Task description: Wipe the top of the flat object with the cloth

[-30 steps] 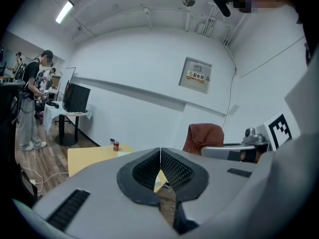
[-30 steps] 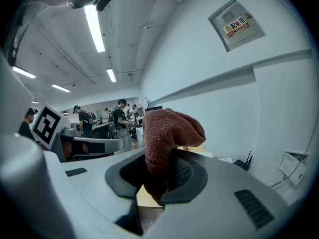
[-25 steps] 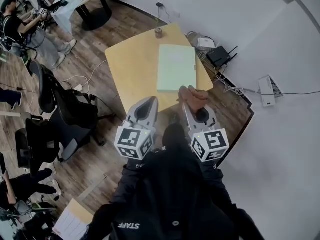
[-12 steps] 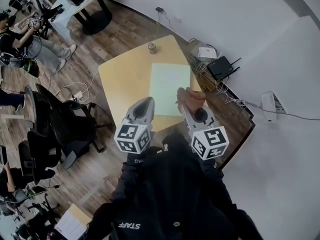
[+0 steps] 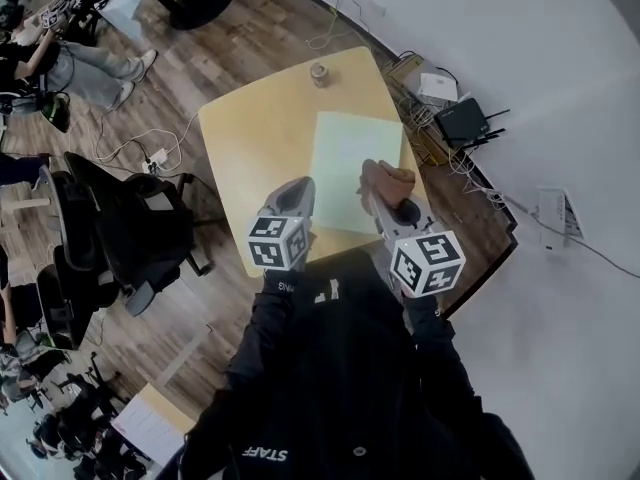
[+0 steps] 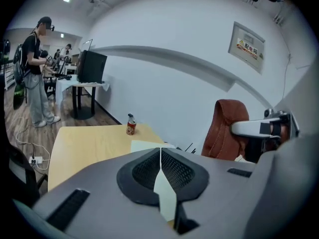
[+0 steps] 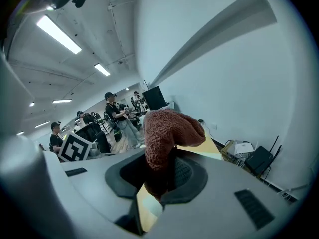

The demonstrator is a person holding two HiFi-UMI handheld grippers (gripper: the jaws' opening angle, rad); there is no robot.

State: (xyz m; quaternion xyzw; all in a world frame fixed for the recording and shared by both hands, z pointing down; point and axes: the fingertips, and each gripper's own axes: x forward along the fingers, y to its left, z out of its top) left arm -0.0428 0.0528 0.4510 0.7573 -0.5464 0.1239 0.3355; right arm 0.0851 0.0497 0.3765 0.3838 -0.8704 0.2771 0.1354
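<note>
While right gripper (image 7: 167,176) fingers clamp the rust-brown cloth (image 7: 169,126), bulk protruding as a wiping pad, left gripper (image 6: 160,171) fingers sit together, empty. Pale green flat object (image 5: 350,158): right half of tabletop (image 5: 255,133), cloth above its near right edge.

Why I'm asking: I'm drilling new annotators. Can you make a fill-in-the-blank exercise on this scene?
1. The reddish-brown cloth is clamped in the ____.
2. The left gripper, its jaws shut, holds ____.
3. The pale flat object lies on the wooden ____.

Missing words: right gripper; nothing; table.
</note>
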